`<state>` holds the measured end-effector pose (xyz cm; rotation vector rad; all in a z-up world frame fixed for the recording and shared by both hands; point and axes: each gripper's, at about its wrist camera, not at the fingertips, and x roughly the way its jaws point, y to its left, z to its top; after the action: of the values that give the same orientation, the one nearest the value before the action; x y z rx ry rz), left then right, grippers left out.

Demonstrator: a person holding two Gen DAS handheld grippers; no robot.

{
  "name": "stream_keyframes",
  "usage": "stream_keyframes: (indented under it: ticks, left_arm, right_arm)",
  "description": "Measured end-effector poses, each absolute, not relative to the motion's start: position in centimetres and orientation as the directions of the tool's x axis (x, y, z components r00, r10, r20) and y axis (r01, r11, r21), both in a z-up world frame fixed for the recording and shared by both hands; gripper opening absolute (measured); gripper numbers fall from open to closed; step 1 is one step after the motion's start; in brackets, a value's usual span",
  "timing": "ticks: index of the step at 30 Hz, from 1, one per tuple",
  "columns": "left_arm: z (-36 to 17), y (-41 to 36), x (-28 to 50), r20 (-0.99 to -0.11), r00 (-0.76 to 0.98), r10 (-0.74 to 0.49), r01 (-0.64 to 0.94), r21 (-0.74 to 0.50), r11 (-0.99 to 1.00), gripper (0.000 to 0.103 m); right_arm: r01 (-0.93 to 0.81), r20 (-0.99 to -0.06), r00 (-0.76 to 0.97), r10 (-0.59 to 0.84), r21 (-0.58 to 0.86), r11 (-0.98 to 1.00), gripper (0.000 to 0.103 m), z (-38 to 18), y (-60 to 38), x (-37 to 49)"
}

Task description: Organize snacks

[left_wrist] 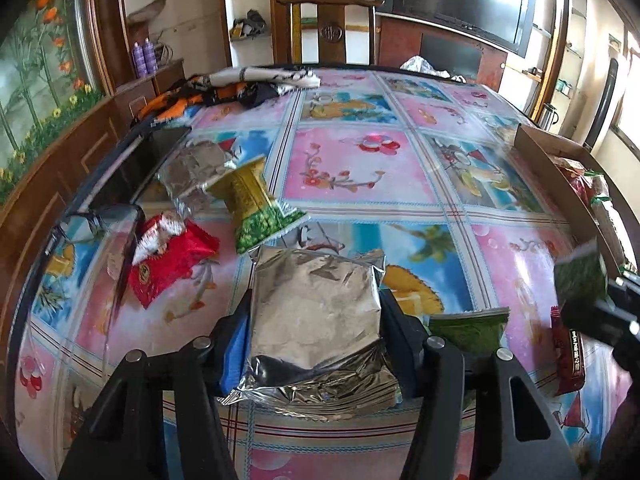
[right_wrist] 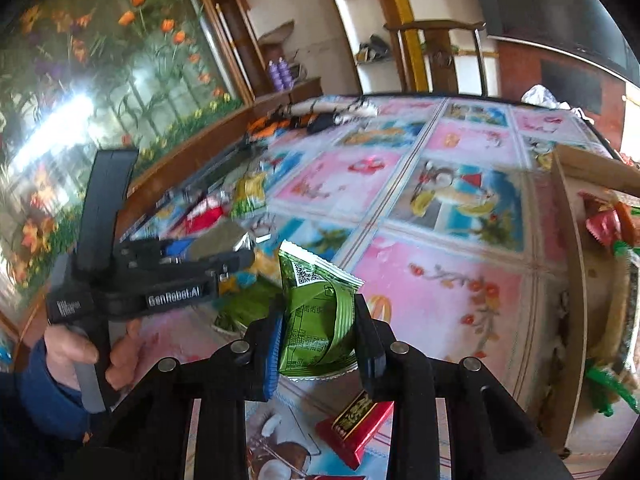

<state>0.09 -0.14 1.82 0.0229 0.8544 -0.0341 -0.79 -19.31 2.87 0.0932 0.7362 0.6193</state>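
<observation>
A silver foil packet (left_wrist: 320, 340) lies low over the patterned tablecloth (left_wrist: 360, 168), and my left gripper (left_wrist: 315, 304) is shut on its two sides. In the right wrist view that gripper (right_wrist: 240, 252) shows at the left, held by a hand (right_wrist: 68, 352). My right gripper (right_wrist: 318, 312) is shut on a crumpled green packet (right_wrist: 312, 280), held above the table; it shows at the left wrist view's right edge (left_wrist: 580, 280). A dark red bar (right_wrist: 356, 424) lies below the right gripper, and another green packet (left_wrist: 468, 328) lies between the grippers.
A red packet (left_wrist: 172, 256), a gold-and-green packet (left_wrist: 256, 208) and a second silver packet (left_wrist: 192, 172) lie at the left. An open cardboard box (right_wrist: 576, 168) holding snacks stands at the right edge. Folded cloth (left_wrist: 240, 84) lies at the far left, a wooden chair (left_wrist: 332, 28) beyond.
</observation>
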Motion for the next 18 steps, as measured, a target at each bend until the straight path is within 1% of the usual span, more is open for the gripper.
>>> stream_keyframes:
  ticks: [5, 7, 18]
  left_arm:
    - [2.7, -0.5, -0.6, -0.713, 0.701, 0.0, 0.03, 0.03, 0.999, 0.058]
    - [3.0, -0.5, -0.8, -0.694, 0.72, 0.022, 0.015, 0.047, 0.999, 0.058]
    - [4.0, -0.9, -1.7, -0.629, 0.773, 0.079, -0.012, 0.109, 0.994, 0.058]
  right_arm:
    - [-0.461, -0.556, 0.65, 0.518, 0.254, 0.85, 0.033, 3.8, -20.0, -1.0]
    - [-0.458, -0.54, 0.66, 0.522, 0.262, 0.85, 0.033, 4.2, -20.3, -1.1]
    - [-0.455, -0.525, 0.674, 0.521, 0.261, 0.852, 0.033, 4.4, -20.7, -1.3]
